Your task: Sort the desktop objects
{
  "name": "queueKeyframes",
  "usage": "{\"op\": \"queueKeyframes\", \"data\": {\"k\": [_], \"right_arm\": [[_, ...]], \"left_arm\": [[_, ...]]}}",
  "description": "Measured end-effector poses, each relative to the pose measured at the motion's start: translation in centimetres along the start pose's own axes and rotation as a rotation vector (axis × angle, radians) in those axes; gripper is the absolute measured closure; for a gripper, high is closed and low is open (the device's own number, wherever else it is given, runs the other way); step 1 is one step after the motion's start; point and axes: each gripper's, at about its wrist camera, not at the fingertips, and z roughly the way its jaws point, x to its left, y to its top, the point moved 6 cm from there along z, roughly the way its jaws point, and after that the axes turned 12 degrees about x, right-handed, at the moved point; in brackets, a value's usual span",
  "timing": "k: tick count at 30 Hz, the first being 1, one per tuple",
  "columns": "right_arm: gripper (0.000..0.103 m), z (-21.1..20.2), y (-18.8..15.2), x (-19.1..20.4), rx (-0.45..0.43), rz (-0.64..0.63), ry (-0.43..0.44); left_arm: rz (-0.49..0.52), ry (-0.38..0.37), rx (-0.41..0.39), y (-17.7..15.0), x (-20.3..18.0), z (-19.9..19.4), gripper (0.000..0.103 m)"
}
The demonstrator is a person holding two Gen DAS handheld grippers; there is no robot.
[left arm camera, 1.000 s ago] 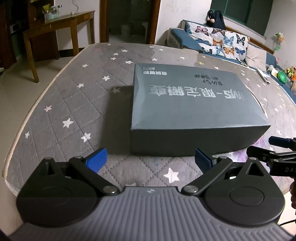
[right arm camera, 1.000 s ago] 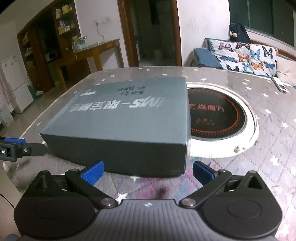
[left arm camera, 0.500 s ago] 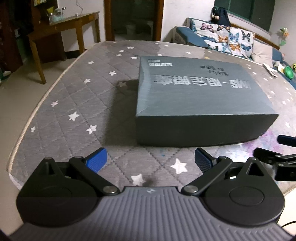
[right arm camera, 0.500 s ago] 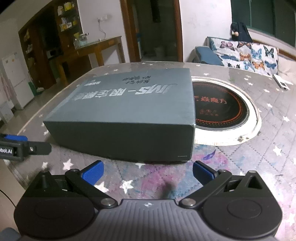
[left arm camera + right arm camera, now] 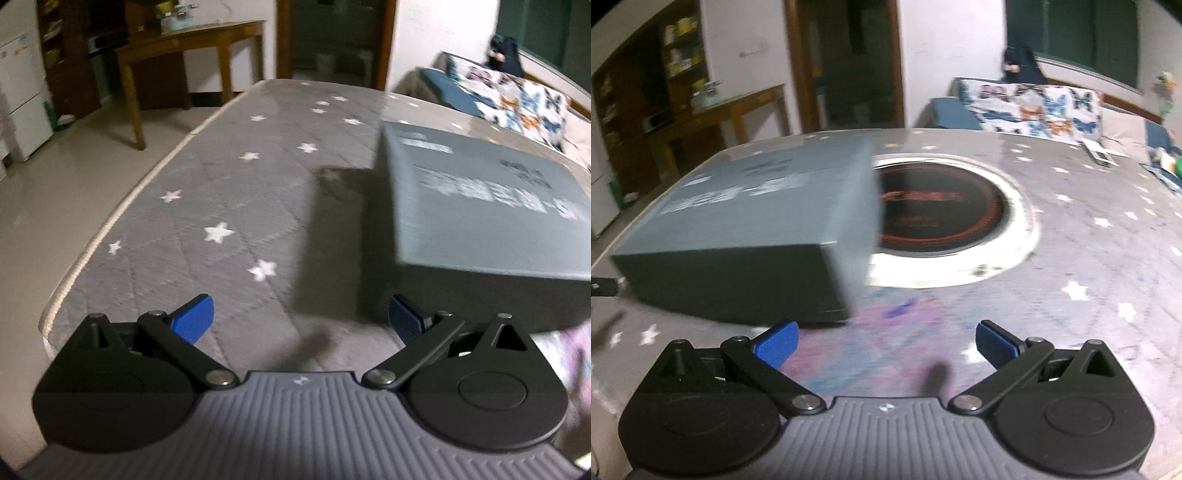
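Holding both jaws spread wide, gripping nothing: left hand-held gripper (image 5: 300, 321) hovering over the star-print table (image 5: 229, 206), right hand-held gripper (image 5: 886, 341) doing the same over a purple-stained patch.

Sitting flat on the table: grey box (image 5: 480, 206), ahead and to the right of the left hand-held gripper, ahead and to the left of the right one (image 5: 750, 229). Flanking its near face from either side, neither touching it. Probably too wide for one jaw span, so standing off at both ends like this fits a two-handed handling, judging by size only.

Looking matte grey, lidded, low and broad, pale printed lettering on top, blurred beyond reading. Overhanging the rim of the round black inset (image 5: 945, 214) just beyond the right hand-held gripper.

Fitting either box just set down or about to be lifted; no other sortable items showing.
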Motion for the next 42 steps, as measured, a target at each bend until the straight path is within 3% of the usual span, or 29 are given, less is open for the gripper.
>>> {"op": "queueKeyframes", "data": {"k": [13,22,31,42], "right_arm": [[0.0,0.7,2.1,-9.8,-0.085,0.156,-0.158],[0.0,2.6,2.9,-16.0,-0.106,0.307,-0.197],[0.0,5.0,3.3,-19.5,-0.09,0.371,-0.238],[0.0,6.7,4.1,-20.9,-0.095,0.367,-0.282]], "left_arm": [[-0.15,0.099,-0.025,3.1,5.9,3.2,0.003],[-0.202,0.141,-0.046,5.0,7.8,4.9,0.003],[-0.246,0.169,-0.045,5.9,8.1,6.5,0.003],[-0.265,0.201,-0.071,7.0,7.8,8.3,0.0]]}}
